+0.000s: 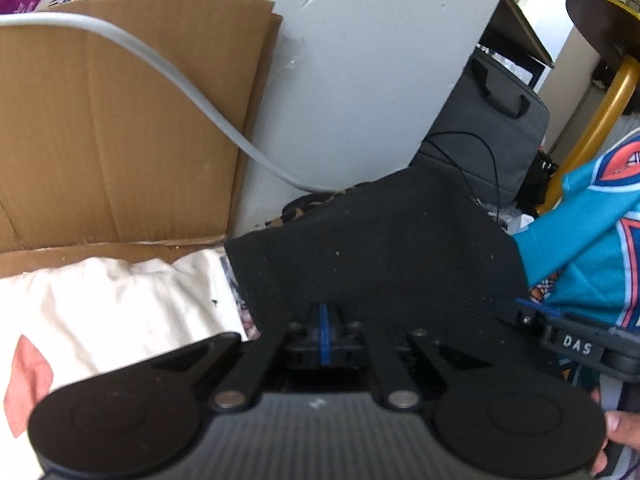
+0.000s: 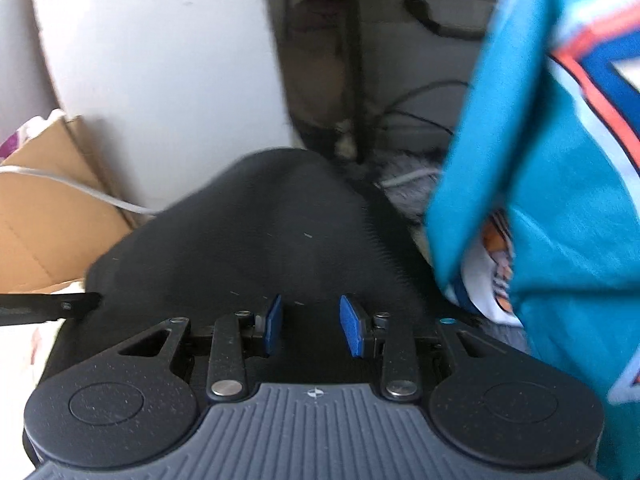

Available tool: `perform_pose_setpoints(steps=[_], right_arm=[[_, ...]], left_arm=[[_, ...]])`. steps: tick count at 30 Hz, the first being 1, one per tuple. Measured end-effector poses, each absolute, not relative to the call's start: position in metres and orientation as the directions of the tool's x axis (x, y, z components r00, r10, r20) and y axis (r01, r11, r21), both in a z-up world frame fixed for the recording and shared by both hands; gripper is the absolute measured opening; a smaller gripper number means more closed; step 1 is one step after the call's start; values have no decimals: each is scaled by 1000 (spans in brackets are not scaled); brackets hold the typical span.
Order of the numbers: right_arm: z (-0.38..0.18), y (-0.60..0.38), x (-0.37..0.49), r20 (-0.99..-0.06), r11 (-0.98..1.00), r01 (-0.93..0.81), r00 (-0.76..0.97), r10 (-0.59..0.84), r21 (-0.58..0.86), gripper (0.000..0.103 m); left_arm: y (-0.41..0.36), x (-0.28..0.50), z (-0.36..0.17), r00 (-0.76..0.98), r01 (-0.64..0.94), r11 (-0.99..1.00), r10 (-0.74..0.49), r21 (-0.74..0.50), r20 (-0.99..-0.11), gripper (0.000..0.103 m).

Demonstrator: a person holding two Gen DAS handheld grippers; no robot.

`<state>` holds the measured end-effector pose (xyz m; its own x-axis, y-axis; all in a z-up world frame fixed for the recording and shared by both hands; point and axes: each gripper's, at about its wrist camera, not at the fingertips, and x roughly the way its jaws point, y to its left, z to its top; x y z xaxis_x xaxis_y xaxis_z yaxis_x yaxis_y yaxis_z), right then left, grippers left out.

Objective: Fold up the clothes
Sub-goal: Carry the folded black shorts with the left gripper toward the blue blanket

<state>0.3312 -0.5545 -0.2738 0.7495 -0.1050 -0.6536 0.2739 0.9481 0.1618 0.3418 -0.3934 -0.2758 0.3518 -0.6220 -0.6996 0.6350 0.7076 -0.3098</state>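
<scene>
A: Cloth first: where does the black garment (image 2: 256,240) lie from the jaws?

B: Straight ahead of both. In the right wrist view it rises like a hump in front of the right gripper (image 2: 310,326) and also passes under it. The two blue pads (image 2: 351,330) stand apart, and between them I see only dark fabric lying lower down. So the right jaws are open and hold nothing.

A: And the left side?

B: The left gripper (image 1: 324,332) has its fingers pressed together, with only one thin blue line showing between them. The edge of the black garment (image 1: 380,248) comes right down to the fingertips. I judge that they are clamped on this edge, but the contact itself is dark and partly hidden.

A: Which way does the garment run?

B: Across the jaws, from the left gripper towards the right one. Its far edge slopes upward to the right. A teal jersey (image 2: 560,200) hangs just right of the right jaws, touching the black cloth there.

A: So which gripper is nearer for the next hold?

B: I think the right one. The free part of the edge lies directly before its open pads, so it only needs to go forward and close. The risk is catching the teal jersey together with it.
</scene>
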Motion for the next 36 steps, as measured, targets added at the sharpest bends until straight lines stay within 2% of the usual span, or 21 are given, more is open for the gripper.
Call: perform_pose_setpoints(steps=[10, 13, 17, 19, 21, 23, 32, 36], right_arm=[[-274, -576, 308, -687, 928, 361, 697, -203, 93, 39], [-264, -573, 299, -673, 926, 361, 713, -199, 109, 39], [-251, -556, 286, -636, 943, 296, 760, -134, 155, 39], [-248, -546, 281, -626, 950, 260, 773, -100, 170, 39], [-249, -537, 280, -624, 957, 239, 777, -86, 165, 39], [-252, -530, 279, -624, 963, 221, 778, -78, 156, 39], [-280, -527, 270, -684, 966, 237, 721, -107, 98, 39], [-289, -536, 271, -707, 958, 279, 689, -155, 62, 38]], left_arm=[[-376, 315, -250, 374, 668, 671, -676, -322, -635, 4], [-368, 302, -243, 382, 658, 668, -694, -348, -610, 5], [-373, 284, -242, 374, 656, 669, -690, -349, -620, 8], [-378, 273, -243, 376, 668, 667, -684, -328, -625, 16], [-384, 262, -245, 378, 678, 666, -679, -311, -629, 38], [-388, 255, -249, 387, 687, 668, -670, -286, -633, 47], [-402, 242, -271, 441, 718, 682, -600, -139, -667, 47], [-403, 242, -268, 445, 716, 685, -593, -131, -671, 46]])
